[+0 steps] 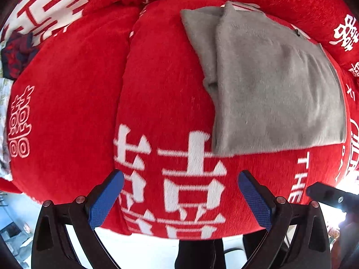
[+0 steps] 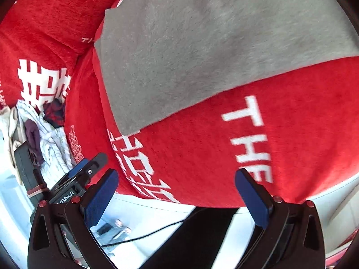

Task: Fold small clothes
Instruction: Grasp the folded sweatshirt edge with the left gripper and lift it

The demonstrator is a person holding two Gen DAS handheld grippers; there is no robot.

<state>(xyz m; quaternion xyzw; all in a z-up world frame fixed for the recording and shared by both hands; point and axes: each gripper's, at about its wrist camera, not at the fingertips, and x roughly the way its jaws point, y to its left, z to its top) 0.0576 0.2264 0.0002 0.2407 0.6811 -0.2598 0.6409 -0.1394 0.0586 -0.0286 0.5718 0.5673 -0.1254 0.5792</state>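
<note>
1. The left gripper [image 1: 180,180] hovers above the near edge of a red plush blanket [image 1: 67,112] printed with white characters. Its blue-padded fingers [image 1: 105,199] are spread wide with nothing between them.
2. The right gripper [image 2: 177,179] is likewise released, its blue pads [image 2: 253,199] far apart and empty, poised over the blanket's near edge [image 2: 202,168] by the white letters "THE".
3. The folded grey garment [image 1: 269,85] lies flat on the blanket, ahead of the left gripper and to its right, well clear of the fingertips. A narrower folded layer shows along its left side.
4. From the right wrist the same grey garment [image 2: 202,44] fills the upper part of the view, its near corner pointing toward the gripper, apart from both fingers.
5. Only the right wrist view shows the left gripper's body [image 2: 74,183] at lower left, and beyond it a heap of unfolded clothes [image 2: 44,134] in white, dark purple and red-and-navy.
6. The left wrist view catches just a sliver of that heap [image 1: 15,53] at its left edge, and a black part of the right gripper [image 1: 325,192] at its right edge.
</note>
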